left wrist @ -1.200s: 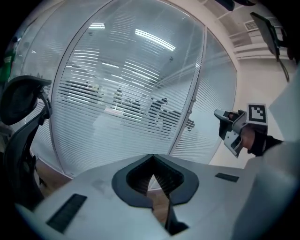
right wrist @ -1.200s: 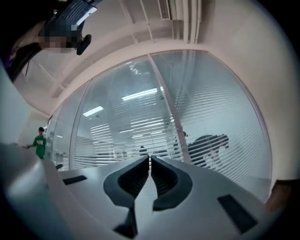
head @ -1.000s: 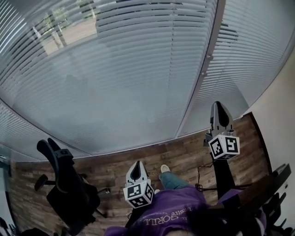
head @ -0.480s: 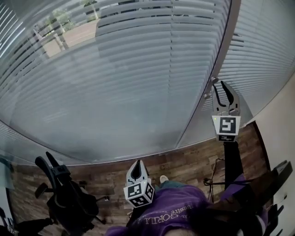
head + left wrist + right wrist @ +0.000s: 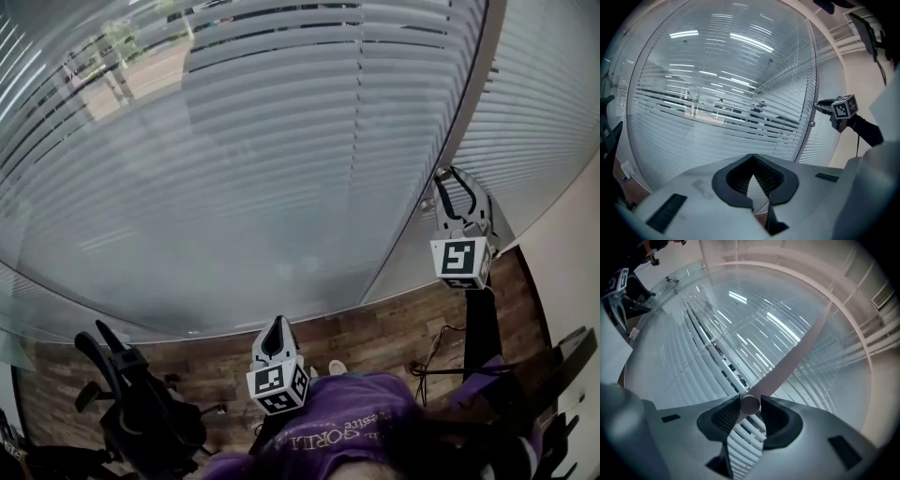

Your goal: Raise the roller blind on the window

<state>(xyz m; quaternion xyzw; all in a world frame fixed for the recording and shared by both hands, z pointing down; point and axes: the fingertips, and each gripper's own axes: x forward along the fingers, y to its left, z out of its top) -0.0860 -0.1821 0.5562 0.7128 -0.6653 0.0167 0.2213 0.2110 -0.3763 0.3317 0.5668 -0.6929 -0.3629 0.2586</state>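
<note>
**Right gripper [image 5: 457,183] opening around a knob [image 5: 750,405]**

Its jaws have just been opening and are standing apart on either side of the knob on the window frame's post [image 5: 469,94]. The slatted blind [image 5: 281,141] is hanging lowered left of that post. The left gripper [image 5: 276,328] is hovering empty, jaws pressed together.

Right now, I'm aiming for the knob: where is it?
Right gripper view, centre: the knob on the window frame sits between the right gripper's jaws, which have just been opening.

grippers: 2 [image 5: 276,322] [image 5: 448,176] | blinds: 2 [image 5: 234,159] [image 5: 539,103] | mullion: 1 [image 5: 466,94] | office chair: 1 [image 5: 141,412] | shoe: 1 [image 5: 337,367]
</note>
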